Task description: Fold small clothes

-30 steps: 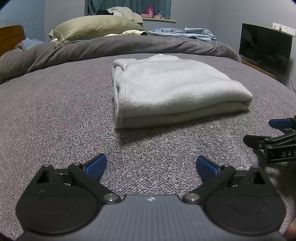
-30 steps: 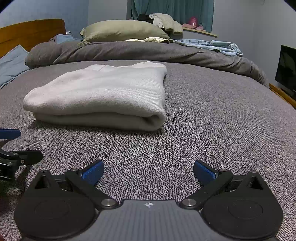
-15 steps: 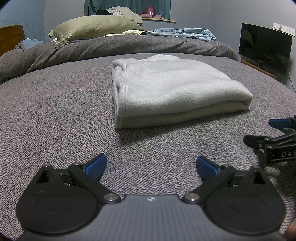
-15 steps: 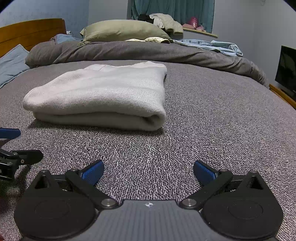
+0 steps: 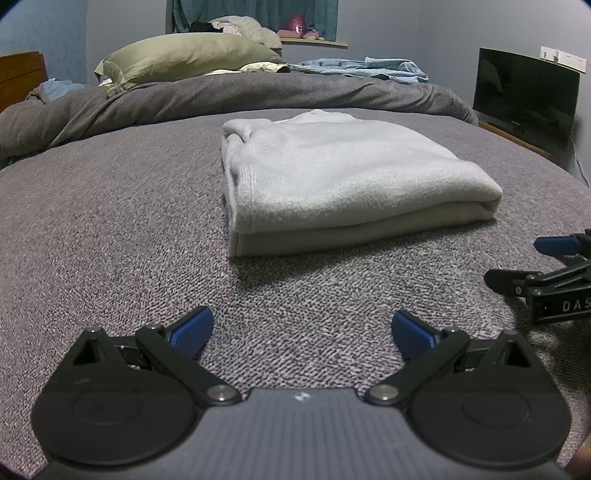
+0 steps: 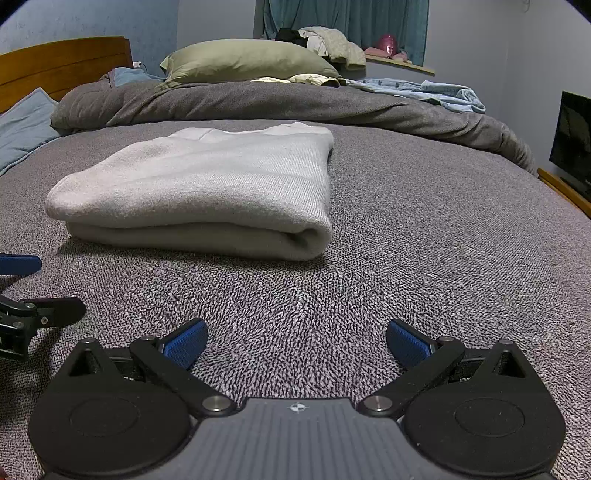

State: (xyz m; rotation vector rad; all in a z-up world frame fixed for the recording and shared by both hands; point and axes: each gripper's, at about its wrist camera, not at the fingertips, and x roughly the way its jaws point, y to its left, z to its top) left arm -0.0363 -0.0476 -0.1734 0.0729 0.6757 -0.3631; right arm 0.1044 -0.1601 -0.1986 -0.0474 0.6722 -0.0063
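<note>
On bed (image 5: pixel 110 236), centred: pale sweater (image 5: pixel 332 177) folded flat, apparently finished. Left gripper (image 5: pixel 302 330) and right gripper (image 6: pixel 296 338) parked short of it, fingers spread, empty, clear of the fold.

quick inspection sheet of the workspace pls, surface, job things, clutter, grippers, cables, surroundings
surface: grey bedspread, flat around the work spot.
job's things: pale sweater lies folded in a neat stack, in front of both grippers, touched by neither.
clutter: rumpled grey duvet behind the sweater, green pillow on it, blue clothes further right, blue cushion at the left edge.
grippers: left gripper open and holding nothing, low over the bedspread; right gripper the same.
cables: one thin cable at the headboard; nothing seen near the work spot.
surroundings: dark screen on the right, teal curtain and a window sill with clothes behind.
</note>
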